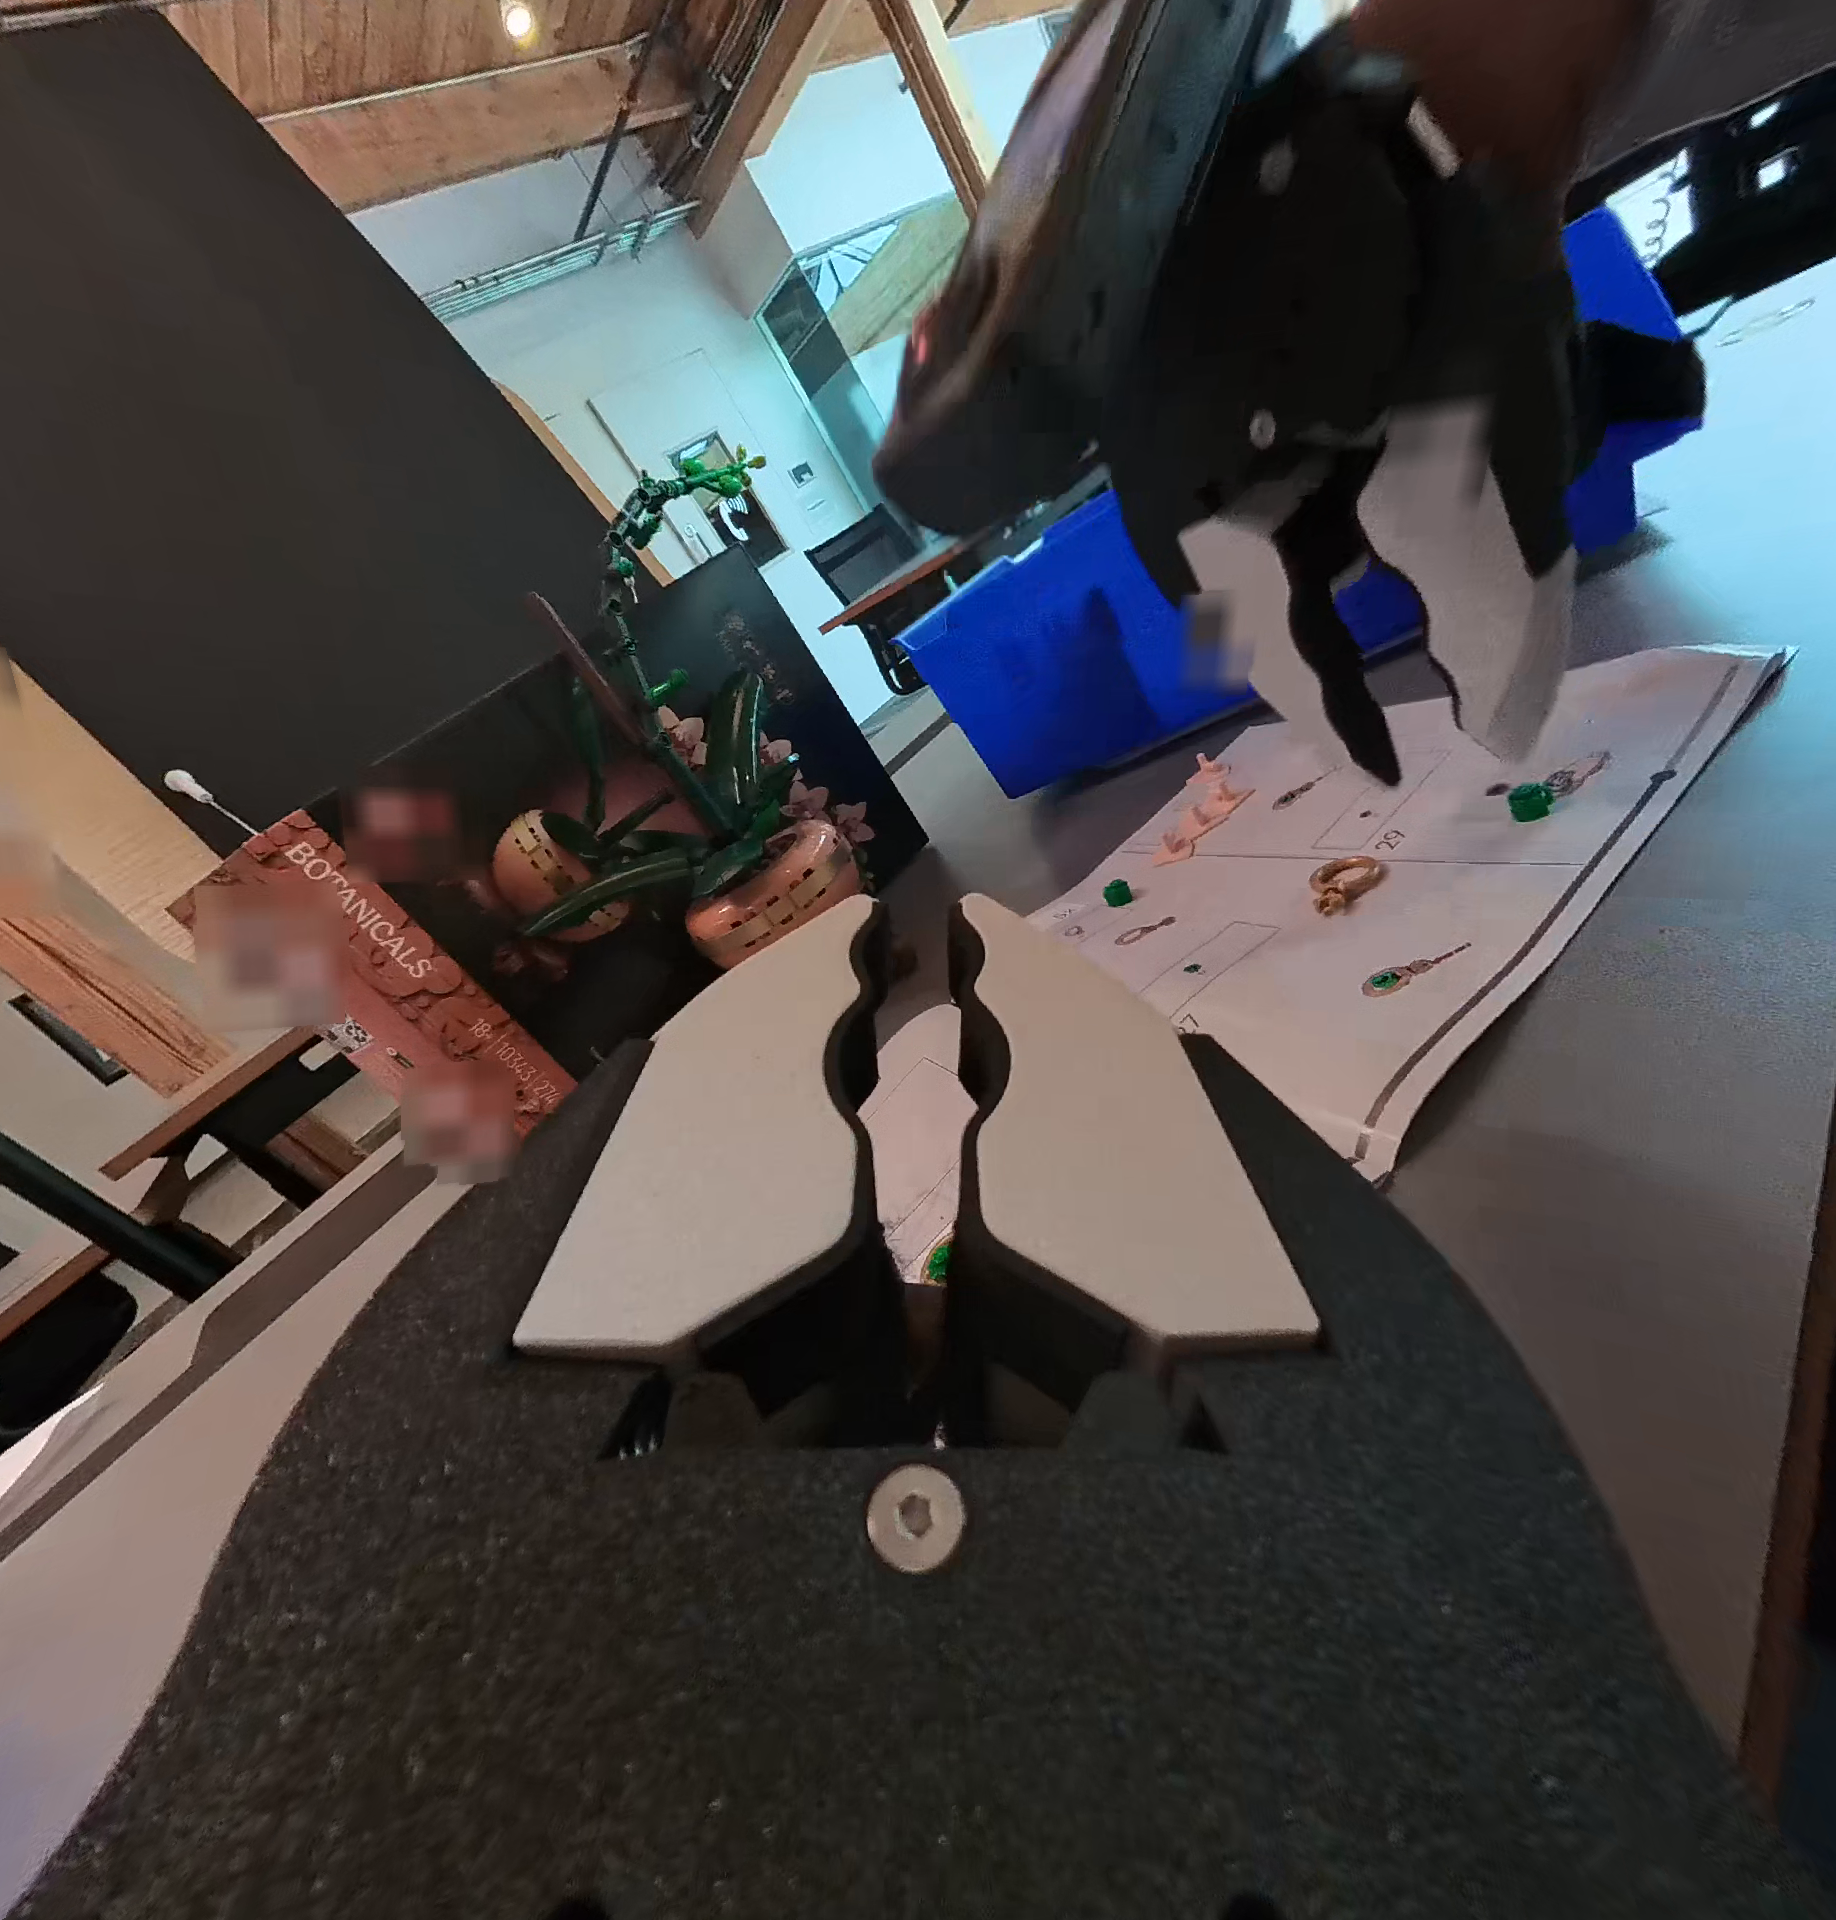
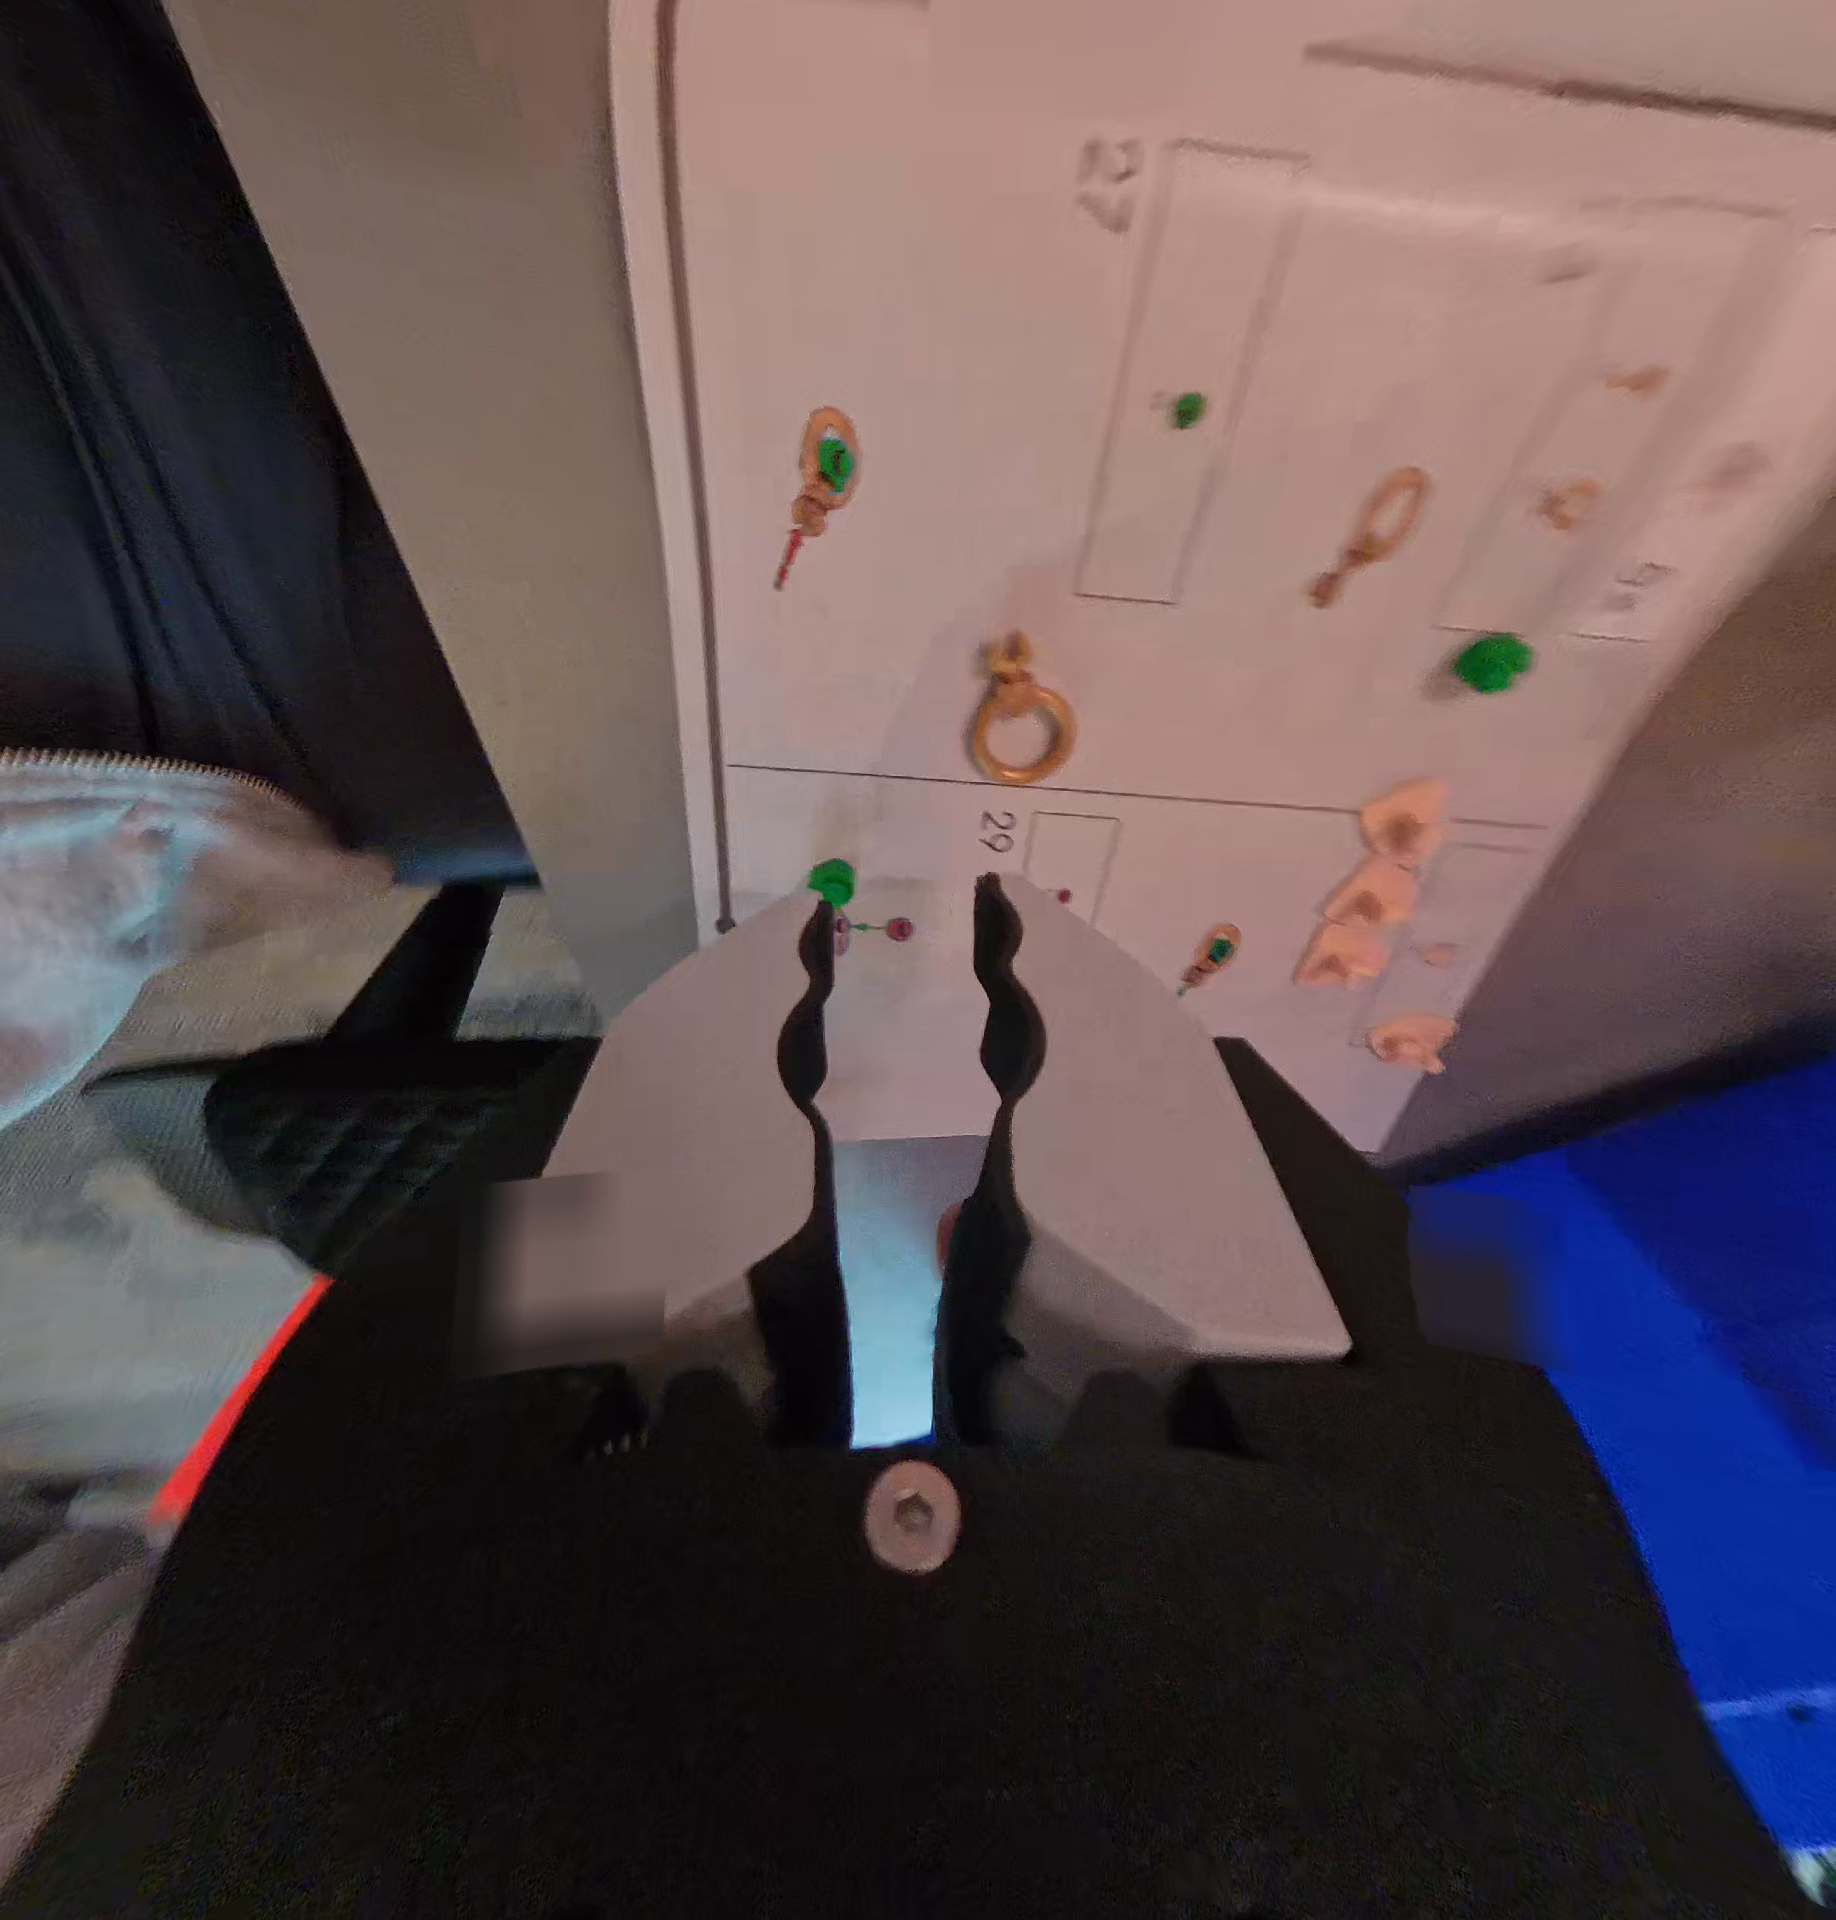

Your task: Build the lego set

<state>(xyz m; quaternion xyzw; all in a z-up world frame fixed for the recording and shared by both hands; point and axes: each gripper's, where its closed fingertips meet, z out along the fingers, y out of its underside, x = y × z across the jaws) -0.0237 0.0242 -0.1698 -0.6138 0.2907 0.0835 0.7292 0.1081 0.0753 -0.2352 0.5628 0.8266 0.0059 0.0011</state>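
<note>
A white instruction sheet point(image 1: 1465, 987) lies on the grey table. On it are a gold ring piece point(image 1: 1345, 881) point(image 2: 1020, 727), two small green round studs point(image 1: 1530, 800) point(image 1: 1116, 890) and pale pink pieces point(image 1: 1205, 816) point(image 2: 1381, 904). My right gripper point(image 2: 903, 899) is open and empty, tilted down just over the sheet. One green stud point(image 2: 829, 878) sits at its left fingertip; the other point(image 2: 1490, 663) lies farther right. It also shows blurred in the left wrist view point(image 1: 1449, 758). My left gripper point(image 1: 916, 920) is held low, open by a narrow gap, with nothing seen between its fingers.
A built orchid model in a pink pot point(image 1: 779, 894) stands in front of the set's box point(image 1: 394, 966), left of the sheet. Blue bins point(image 1: 1059, 665) point(image 2: 1672, 1351) stand behind the sheet. A person's grey garment point(image 2: 114, 883) is at the table edge.
</note>
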